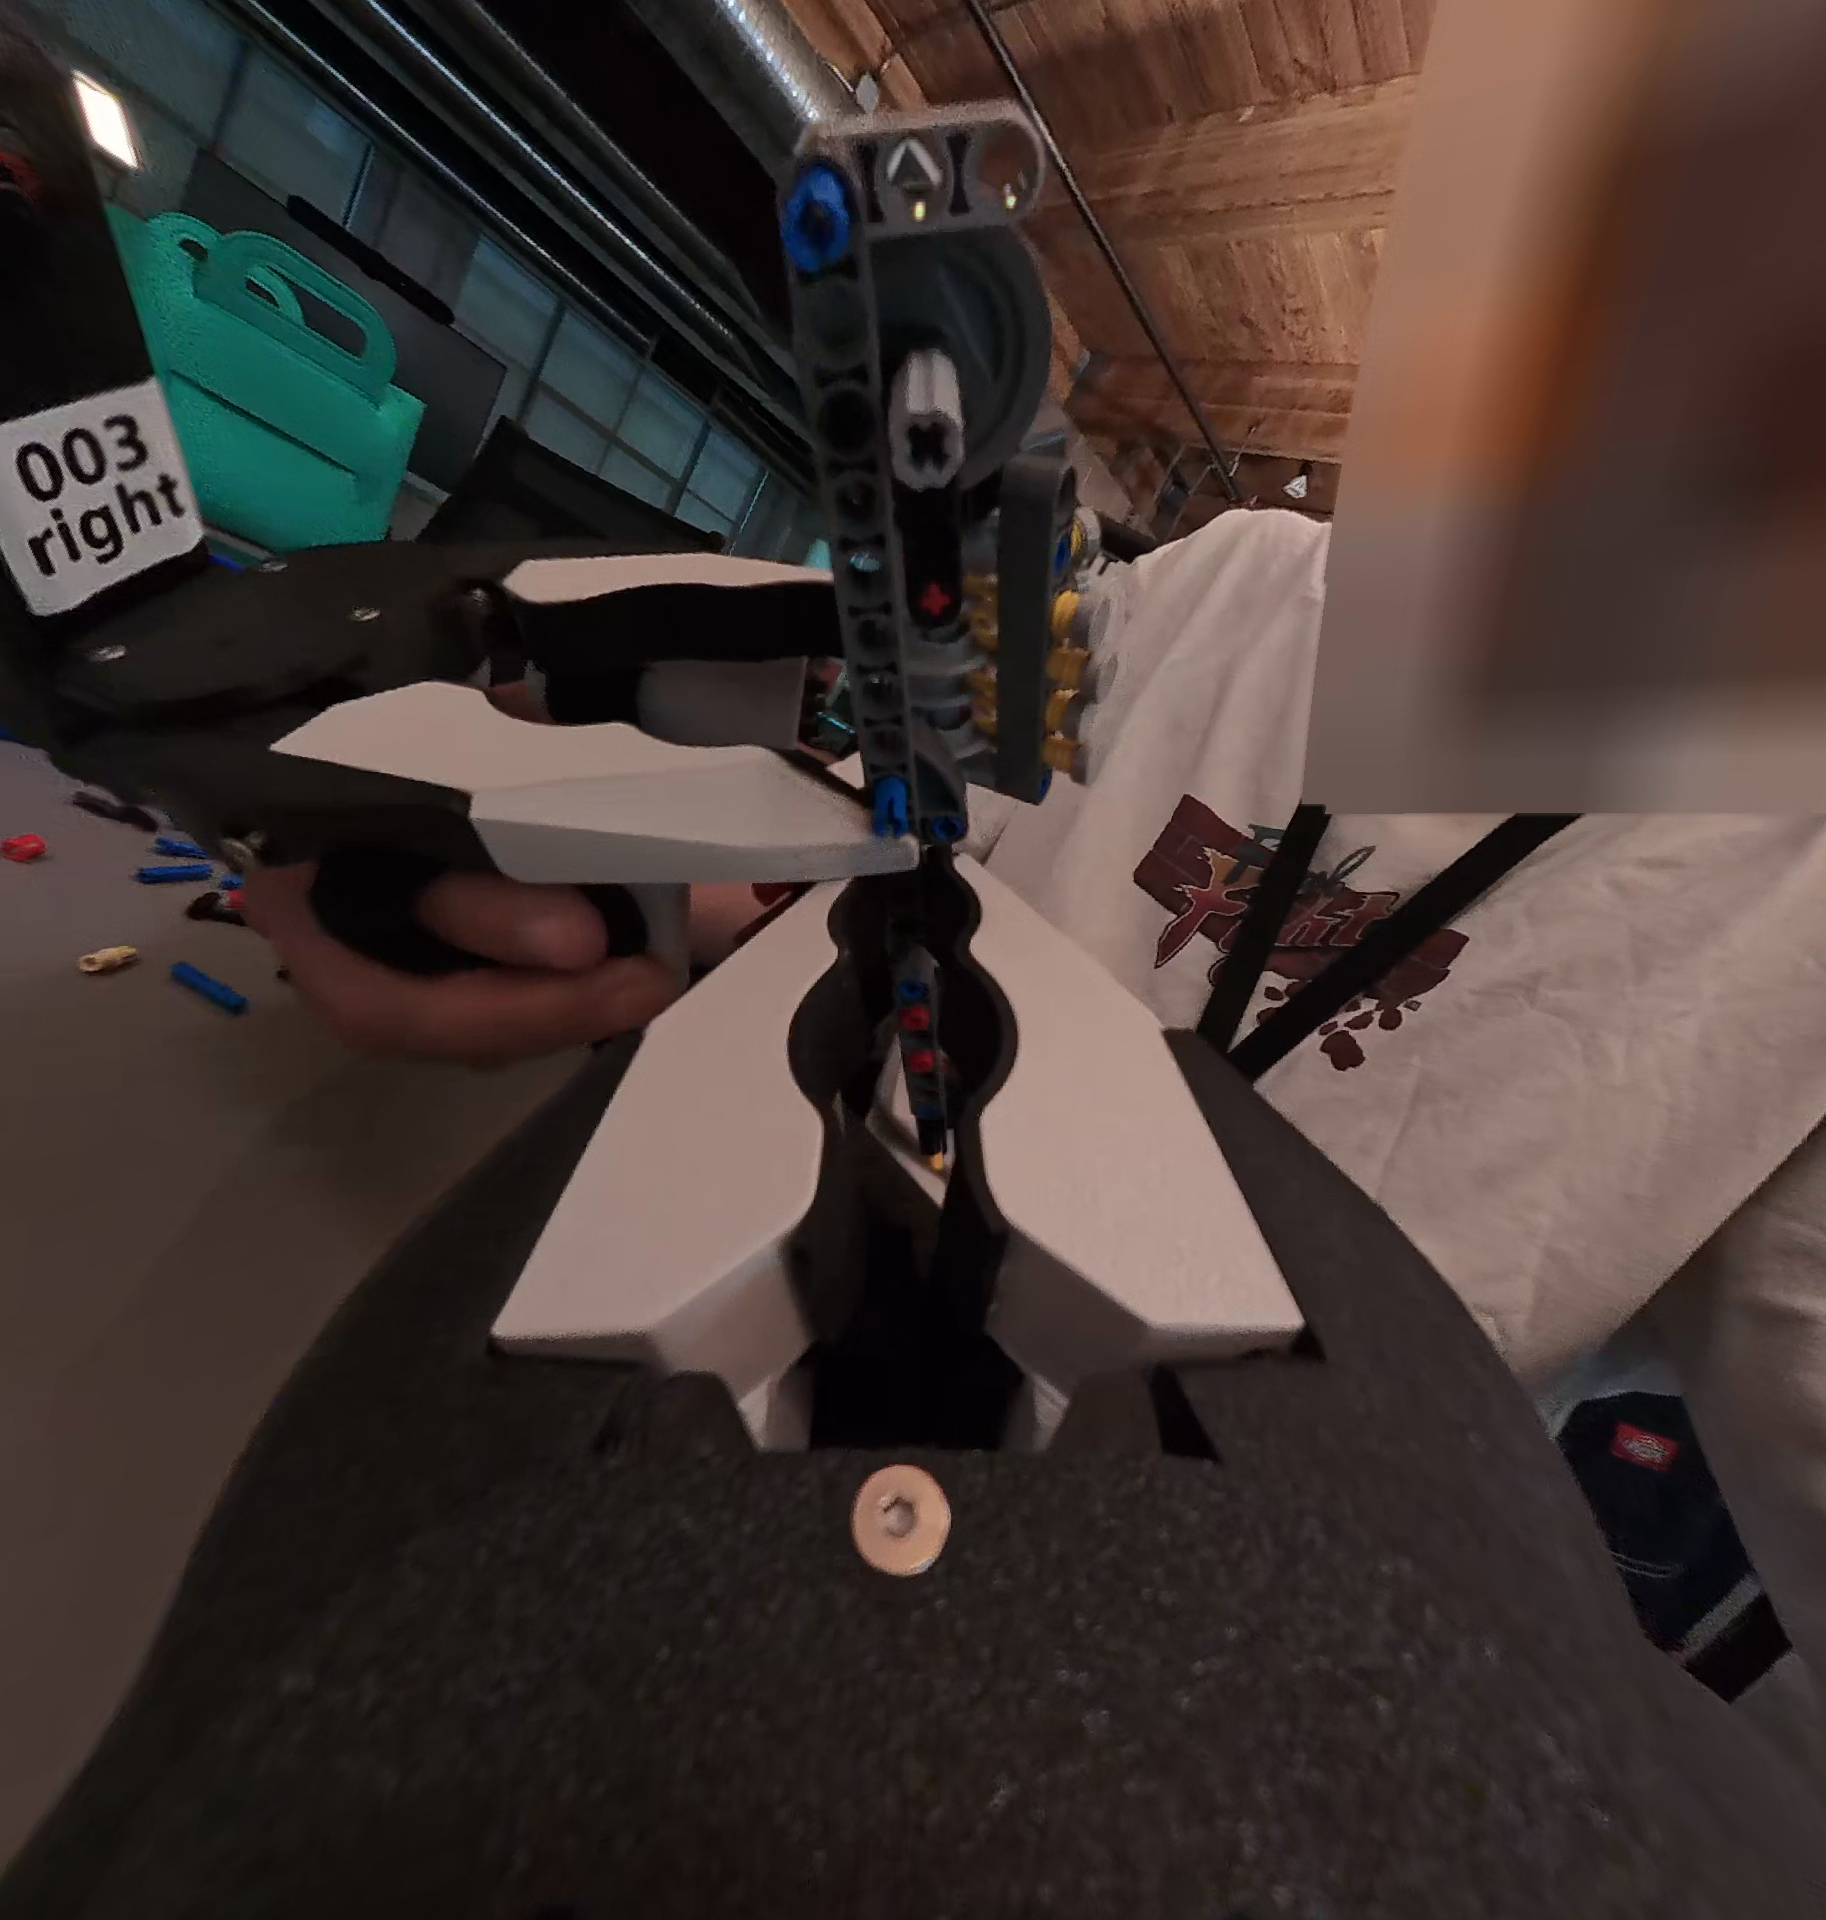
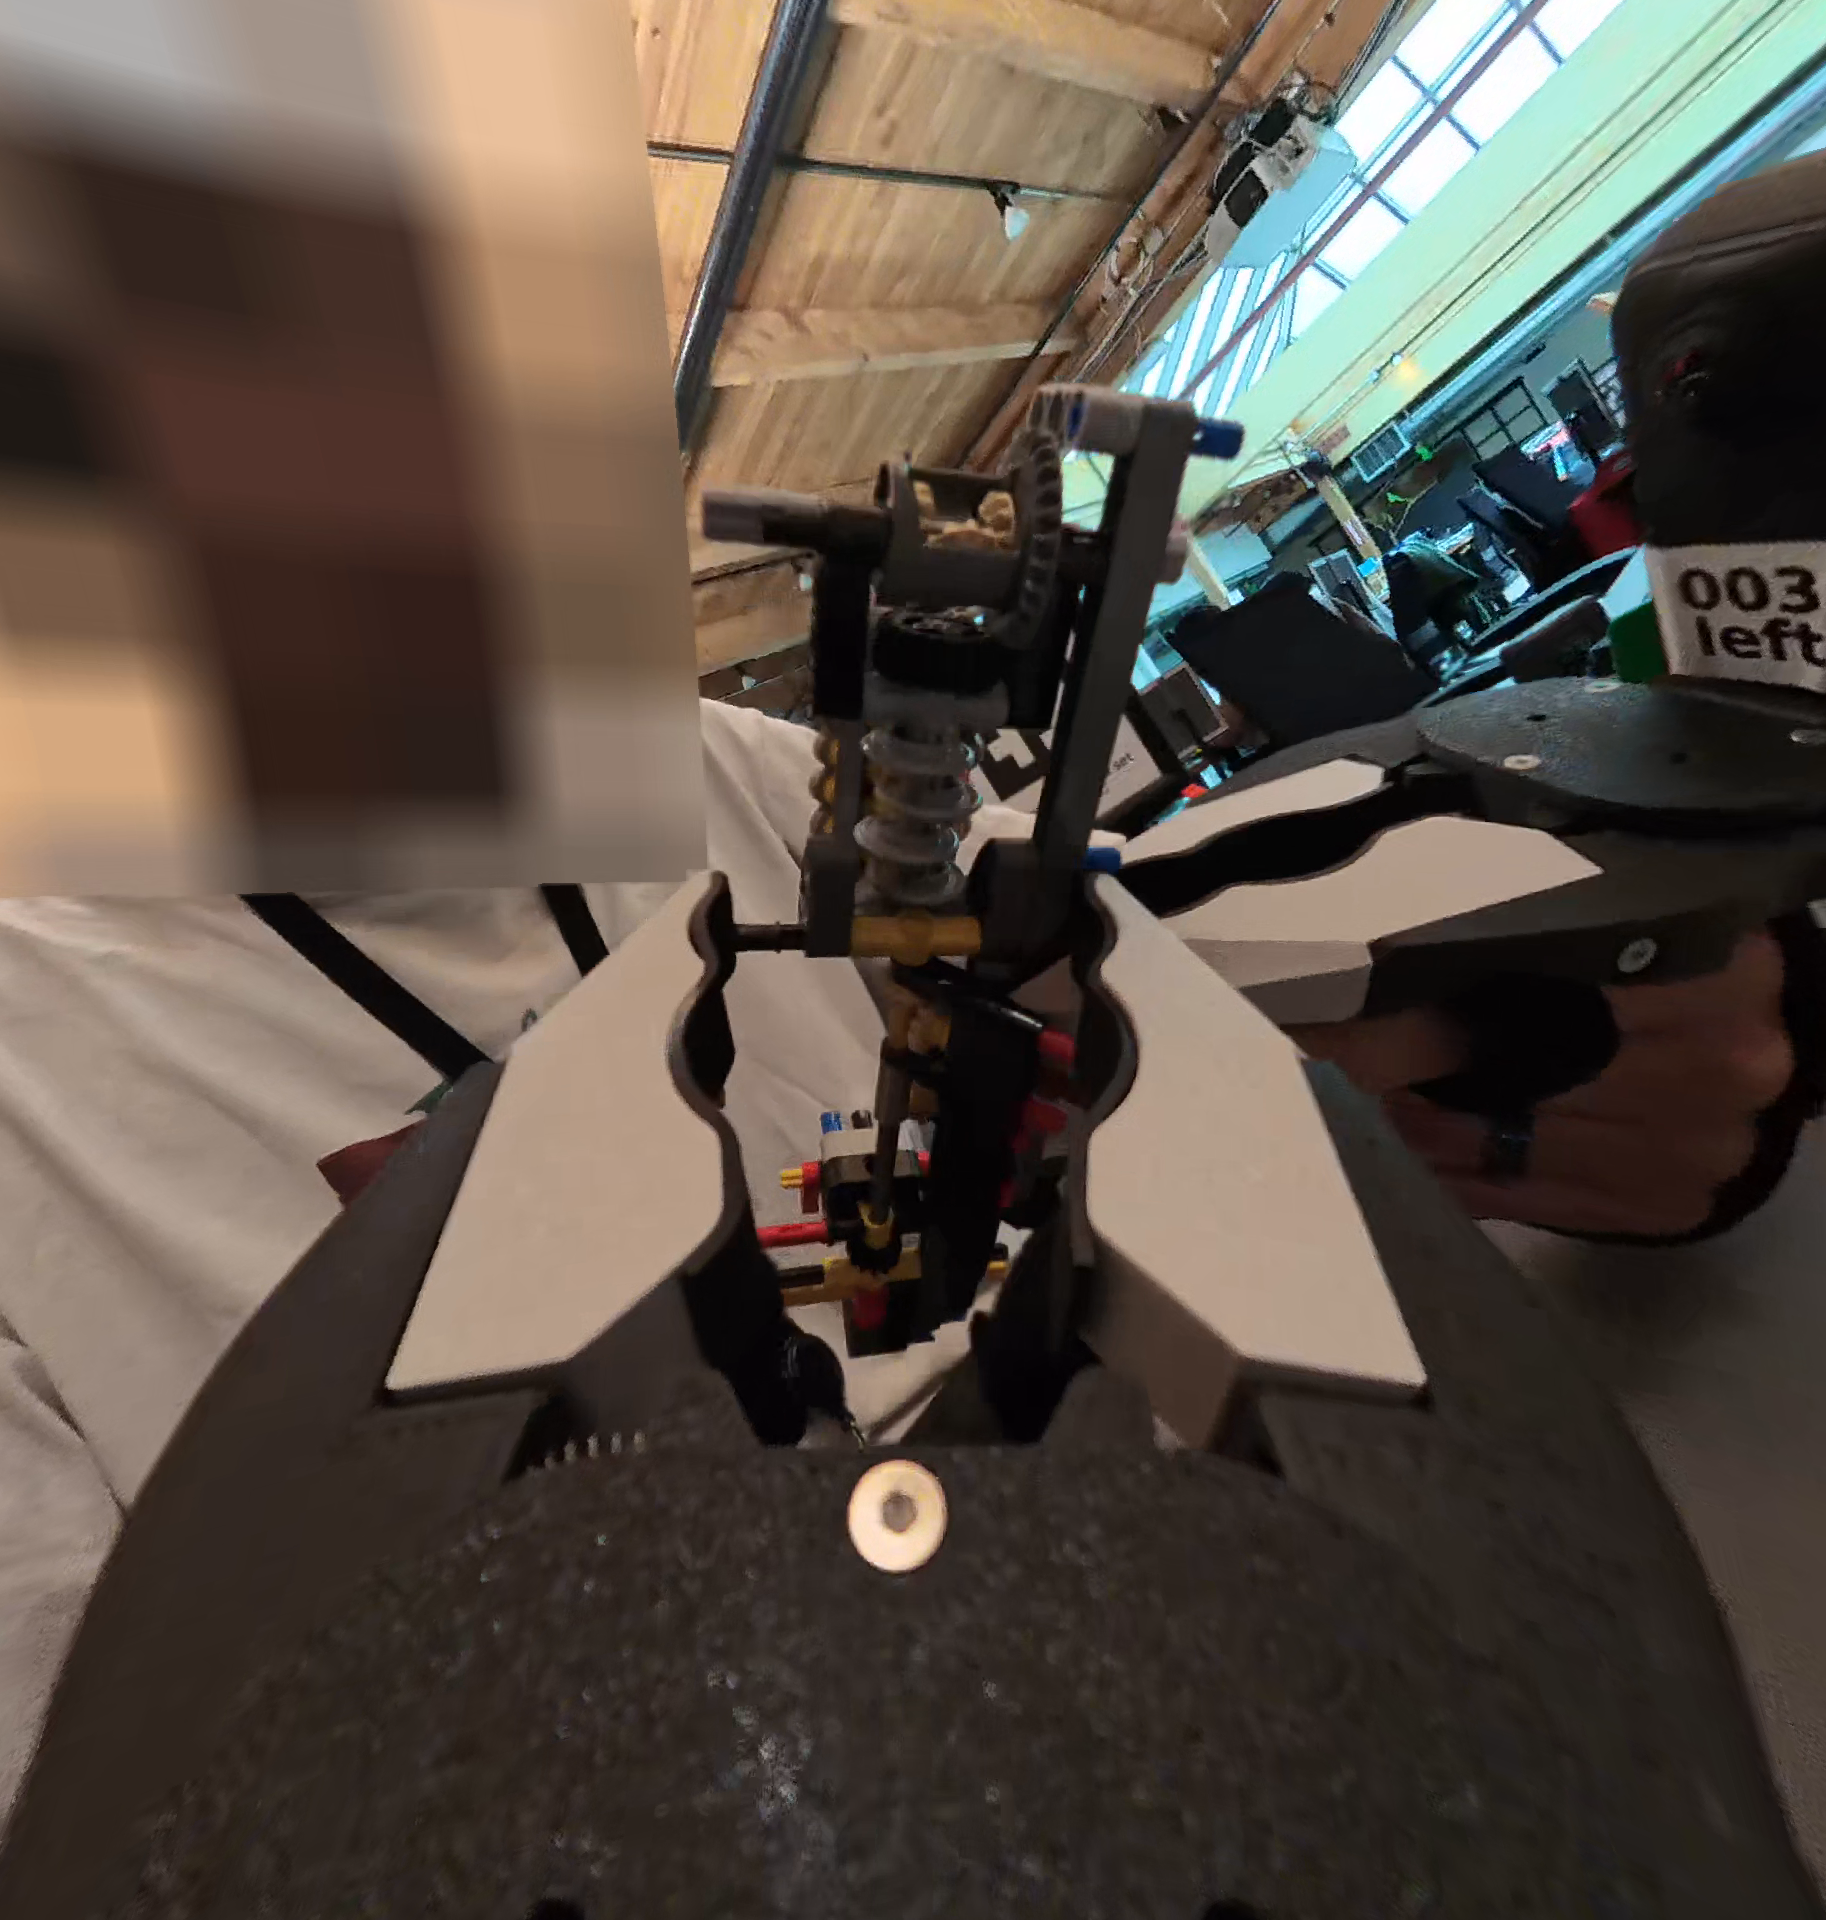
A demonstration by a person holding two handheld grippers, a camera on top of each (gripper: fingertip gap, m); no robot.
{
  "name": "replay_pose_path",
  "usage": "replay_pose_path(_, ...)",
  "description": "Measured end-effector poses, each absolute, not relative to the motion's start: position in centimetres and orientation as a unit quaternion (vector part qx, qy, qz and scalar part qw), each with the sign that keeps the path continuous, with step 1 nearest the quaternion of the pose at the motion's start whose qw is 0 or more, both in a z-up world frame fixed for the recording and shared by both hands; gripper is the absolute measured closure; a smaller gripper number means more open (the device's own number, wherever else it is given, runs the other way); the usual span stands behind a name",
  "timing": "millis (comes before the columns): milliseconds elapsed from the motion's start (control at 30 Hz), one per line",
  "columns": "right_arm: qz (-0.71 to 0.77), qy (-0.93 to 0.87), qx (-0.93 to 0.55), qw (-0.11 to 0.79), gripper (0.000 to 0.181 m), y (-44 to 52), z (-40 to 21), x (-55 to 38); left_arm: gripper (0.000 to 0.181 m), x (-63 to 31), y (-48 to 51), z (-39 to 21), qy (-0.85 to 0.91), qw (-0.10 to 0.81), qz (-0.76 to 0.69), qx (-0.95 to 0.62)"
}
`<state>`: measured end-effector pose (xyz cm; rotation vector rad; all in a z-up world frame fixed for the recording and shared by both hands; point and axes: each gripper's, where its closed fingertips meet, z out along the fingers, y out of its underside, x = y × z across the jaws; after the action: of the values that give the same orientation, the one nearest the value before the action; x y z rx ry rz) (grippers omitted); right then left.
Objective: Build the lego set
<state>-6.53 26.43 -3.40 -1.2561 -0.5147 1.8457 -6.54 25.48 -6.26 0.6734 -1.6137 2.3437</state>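
- Lego assembly (image 1: 914, 499) is held upright in the air above the bench (image 1: 109, 1195).
- Left hand-held gripper (image 1: 904, 925) is clamped on its lower end; right hand-held gripper (image 2: 904, 925) pinches its middle.
- Loose blue, red and tan pins (image 1: 208, 987) lie on the grey bench, under a timber ceiling (image 2: 888, 260) and tall windows (image 2: 1408, 156).

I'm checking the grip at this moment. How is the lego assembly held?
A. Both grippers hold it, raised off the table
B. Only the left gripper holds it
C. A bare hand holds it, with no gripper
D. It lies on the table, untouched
A: the left gripper has its jaws shut on the bottom of the lego assembly, and the right gripper clamps it from the side, up in the air.
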Motion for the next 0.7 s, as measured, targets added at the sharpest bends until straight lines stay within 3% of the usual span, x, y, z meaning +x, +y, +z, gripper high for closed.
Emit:
replay_pose_path(233, 0.751, -0.191, -0.467, 0.427, 0.117, 26.2, -3.5, -5.8, 0.175, -5.5, 25.4, -6.8, -0.559, 0.098, 0.782, 0.258)
replay_pose_path(300, 0.751, -0.194, -0.475, 0.416, 0.13, 26.3, -4.1, -5.9, 0.175, -5.5, 25.2, -7.1, -0.563, 0.112, 0.774, 0.267)
replay_pose_path(367, 0.749, -0.202, -0.474, 0.416, 0.13, 26.3, -4.1, -5.8, 0.175, -5.2, 25.2, -7.1, -0.553, 0.12, 0.775, 0.282)
replay_pose_path(700, 0.713, -0.139, -0.478, 0.493, 0.13, 28.6, -3.5, -3.0, 0.163, -2.2, 27.9, -7.7, -0.513, 0.047, 0.771, 0.374)
